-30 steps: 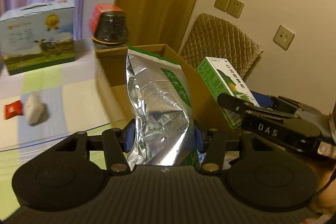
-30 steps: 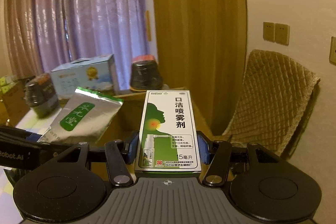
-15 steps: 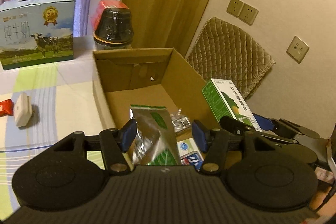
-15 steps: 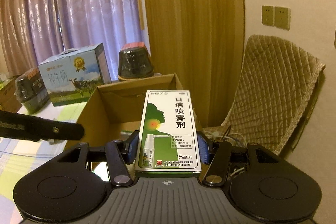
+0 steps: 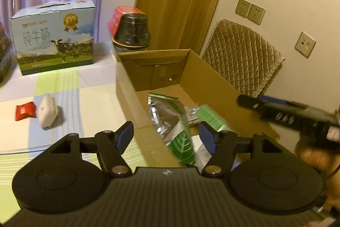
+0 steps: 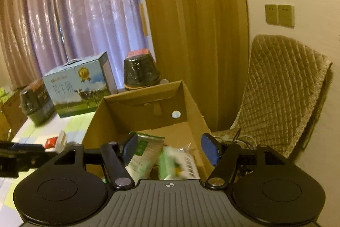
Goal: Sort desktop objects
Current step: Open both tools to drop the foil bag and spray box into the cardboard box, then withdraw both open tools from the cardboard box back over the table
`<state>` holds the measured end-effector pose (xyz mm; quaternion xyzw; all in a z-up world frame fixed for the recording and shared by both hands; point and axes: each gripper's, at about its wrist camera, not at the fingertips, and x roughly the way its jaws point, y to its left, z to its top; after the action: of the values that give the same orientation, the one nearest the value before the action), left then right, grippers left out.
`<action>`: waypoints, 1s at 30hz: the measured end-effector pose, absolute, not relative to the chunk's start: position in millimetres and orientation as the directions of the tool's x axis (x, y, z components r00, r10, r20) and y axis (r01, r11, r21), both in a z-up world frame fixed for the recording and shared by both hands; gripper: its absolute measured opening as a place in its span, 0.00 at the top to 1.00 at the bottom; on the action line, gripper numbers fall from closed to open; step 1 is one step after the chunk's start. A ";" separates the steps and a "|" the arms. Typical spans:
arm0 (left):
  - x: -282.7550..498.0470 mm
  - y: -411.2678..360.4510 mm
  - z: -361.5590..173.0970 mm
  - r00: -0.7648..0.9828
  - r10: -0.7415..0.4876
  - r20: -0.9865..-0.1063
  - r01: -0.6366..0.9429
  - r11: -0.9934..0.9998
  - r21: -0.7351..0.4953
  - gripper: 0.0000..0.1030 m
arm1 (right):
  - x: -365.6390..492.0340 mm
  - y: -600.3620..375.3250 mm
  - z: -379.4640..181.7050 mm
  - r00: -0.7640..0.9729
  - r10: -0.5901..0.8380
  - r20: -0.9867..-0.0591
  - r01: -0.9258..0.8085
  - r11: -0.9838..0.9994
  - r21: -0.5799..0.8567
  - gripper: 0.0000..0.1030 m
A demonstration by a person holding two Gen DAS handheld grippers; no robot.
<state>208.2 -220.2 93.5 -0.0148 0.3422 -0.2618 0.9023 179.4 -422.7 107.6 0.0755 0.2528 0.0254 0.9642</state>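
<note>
The open brown cardboard box point(image 5: 214, 86) is the landmark here; it stands on the table covered with a pale cloth of green and lilac checks point(image 5: 63, 86). The left gripper point(image 5: 165, 135) hovers over the near edge of the box with its blue-padded fingers point(image 5: 124, 136) spread wide apart and nothing between them. Inside the box, near its front, lies the silver foil pouch with green label point(image 5: 167, 118), tilted against other contents. Just beside it, toward the right wall of the box, is the green and white carton point(image 6: 176, 163), which looks blurred in both views.

The right gripper point(image 6: 170, 148) is also above the front part of the box, its two fingers apart and empty. In the left wrist view the same gripper shows as a dark blurred shape at the right side of the box, with a part of the person's hand point(image 5: 312, 154) under it.

To the left of the box, on the cloth, lie a small white rounded case point(image 5: 47, 113) and a red sachet point(image 5: 24, 111), touching each other or nearly so. Behind the box to the left stands a blue milk carton with a cow picture point(image 5: 55, 37), and directly behind the box a black bowl-shaped container with red lid point(image 5: 131, 30). To the right of the box is a chair with a beige quilted cover point(image 5: 244, 56).
</note>
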 end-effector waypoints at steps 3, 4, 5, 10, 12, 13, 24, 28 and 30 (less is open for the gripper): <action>198.9 -202.4 91.1 0.634 -0.462 -0.620 0.452 0.872 -0.188 0.37 | 168.2 -424.3 111.3 0.868 0.083 -0.490 -0.002 0.986 0.164 0.38; 196.2 -196.3 90.3 0.635 -0.457 -0.623 0.448 0.874 -0.185 0.36 | 163.2 -424.1 112.7 0.867 0.084 -0.492 0.000 0.985 0.170 0.37; 191.9 -188.3 89.0 0.638 -0.448 -0.626 0.444 0.878 -0.177 0.35 | 159.0 -423.8 114.0 0.866 0.087 -0.493 0.002 0.984 0.176 0.36; 169.7 -148.3 82.3 0.661 -0.392 -0.639 0.411 0.903 -0.129 0.24 | 135.4 -404.8 124.7 0.862 0.126 -0.491 -0.032 0.980 0.196 0.28; 161.1 -129.6 77.9 0.668 -0.365 -0.649 0.389 0.914 -0.114 0.22 | 127.5 -389.1 130.0 0.860 0.157 -0.485 -0.070 0.979 0.194 0.22; 156.4 -118.6 75.4 0.672 -0.348 -0.654 0.375 0.921 -0.104 0.19 | 124.0 -379.6 132.6 0.858 0.173 -0.483 -0.089 0.978 0.191 0.16; 126.6 -11.6 69.5 0.711 -0.201 -0.674 0.221 0.974 -0.056 0.03 | 112.4 -256.1 139.8 0.787 0.347 -0.511 -0.323 0.936 0.139 0.02; 125.3 15.7 60.5 0.699 -0.154 -0.699 0.172 0.984 -0.045 0.03 | 116.1 -217.7 128.6 0.751 0.357 -0.555 -0.376 0.923 0.085 0.02; 123.9 27.4 55.7 0.705 -0.140 -0.695 0.158 0.987 -0.039 0.03 | 120.1 -203.2 122.8 0.742 0.348 -0.572 -0.386 0.921 0.060 0.02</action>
<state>123.9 27.4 55.7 0.0120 0.3752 -0.0808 0.9233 120.1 -203.2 122.8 -0.0314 0.3002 0.1966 0.9329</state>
